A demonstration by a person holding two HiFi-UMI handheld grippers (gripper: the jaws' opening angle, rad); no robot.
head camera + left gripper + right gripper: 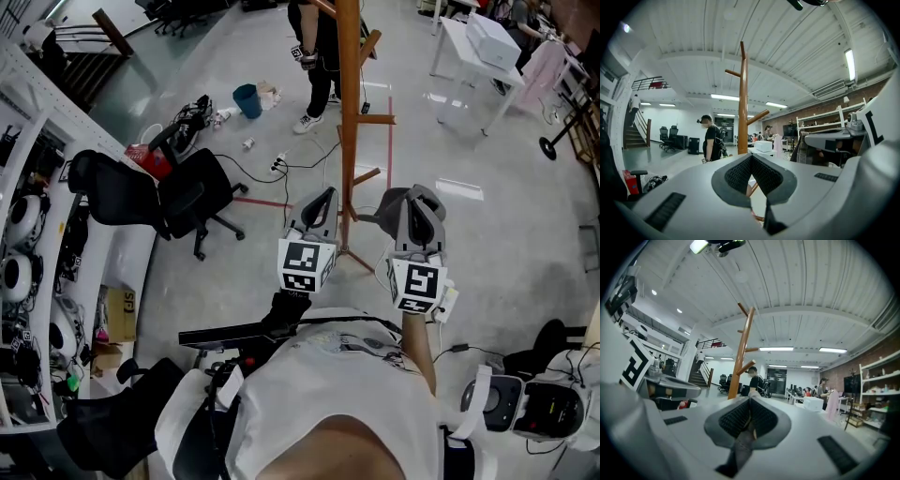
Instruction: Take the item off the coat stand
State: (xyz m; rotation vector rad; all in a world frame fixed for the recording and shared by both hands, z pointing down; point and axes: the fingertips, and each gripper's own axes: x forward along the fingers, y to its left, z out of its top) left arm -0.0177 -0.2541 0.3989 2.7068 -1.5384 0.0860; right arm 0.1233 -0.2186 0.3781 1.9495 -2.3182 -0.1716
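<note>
Grey fabric (739, 448) — the item, by the look of it — is already off the coat stand (349, 112) and pinched in the right gripper (750, 401), whose fingers are clenched on a thin fold while the rest trails down below them. That narrow pinch is the first worry: a quick swing could let the fabric slide out and drop to the floor (487, 216). The stand is near, so the hanging part may catch on a low peg (367, 174) and tug the stand over. The left gripper (750, 157) is clenched on nothing beside the right, so it offers no second hold.
</note>
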